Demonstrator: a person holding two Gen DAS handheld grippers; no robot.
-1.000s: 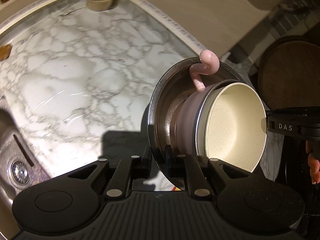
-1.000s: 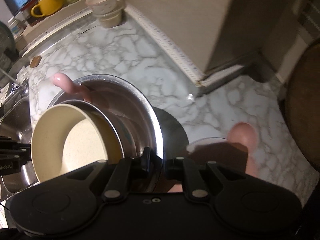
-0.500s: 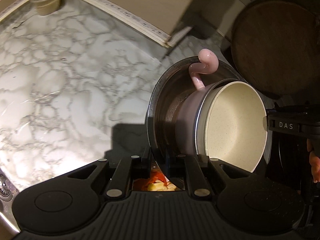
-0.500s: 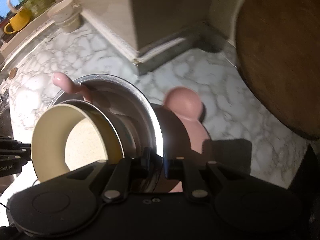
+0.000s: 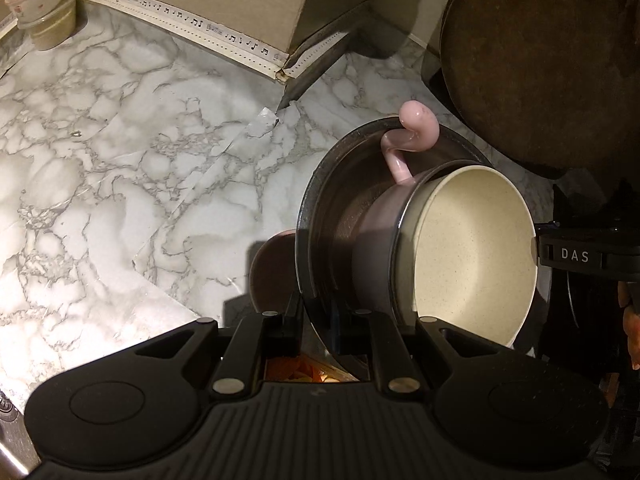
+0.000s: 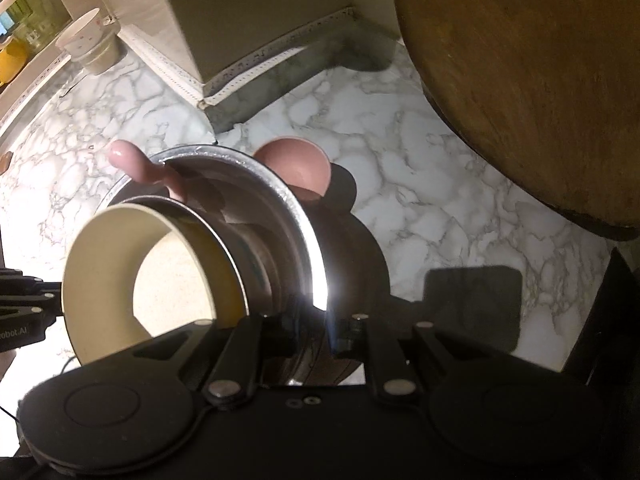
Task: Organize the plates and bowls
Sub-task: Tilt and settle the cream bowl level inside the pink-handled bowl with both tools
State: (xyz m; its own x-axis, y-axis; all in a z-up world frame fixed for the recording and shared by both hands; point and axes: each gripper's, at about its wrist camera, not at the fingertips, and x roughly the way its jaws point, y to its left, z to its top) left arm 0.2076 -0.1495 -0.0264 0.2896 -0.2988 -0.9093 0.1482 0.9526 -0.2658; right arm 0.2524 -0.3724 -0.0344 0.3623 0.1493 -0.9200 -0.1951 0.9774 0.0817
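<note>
A steel bowl (image 5: 320, 200) is held tilted above the marble counter, with a pink pot (image 5: 472, 252) nested inside it, cream lining showing and a curled pink handle (image 5: 412, 136) sticking up. My left gripper (image 5: 324, 320) is shut on the steel bowl's rim. My right gripper (image 6: 310, 328) is shut on the opposite side of the same steel bowl (image 6: 296, 220); the pink pot (image 6: 148, 276) faces left there. A pink bowl (image 6: 300, 164) sits on the counter just behind and below the steel bowl, mostly hidden; it also shows in the left wrist view (image 5: 272, 268).
A large round wooden board (image 5: 540, 60) (image 6: 532, 80) leans at the right. A wall pillar corner (image 6: 204, 100) juts onto the marble counter (image 5: 120, 160). Stacked white cups (image 5: 44, 8) (image 6: 92, 44) stand far left by the wall.
Both grippers carried the steel bowl with the pot to the right along the counter, past the pillar corner toward the wooden board. The sink has dropped out of view; the pink bowl now lies underneath.
</note>
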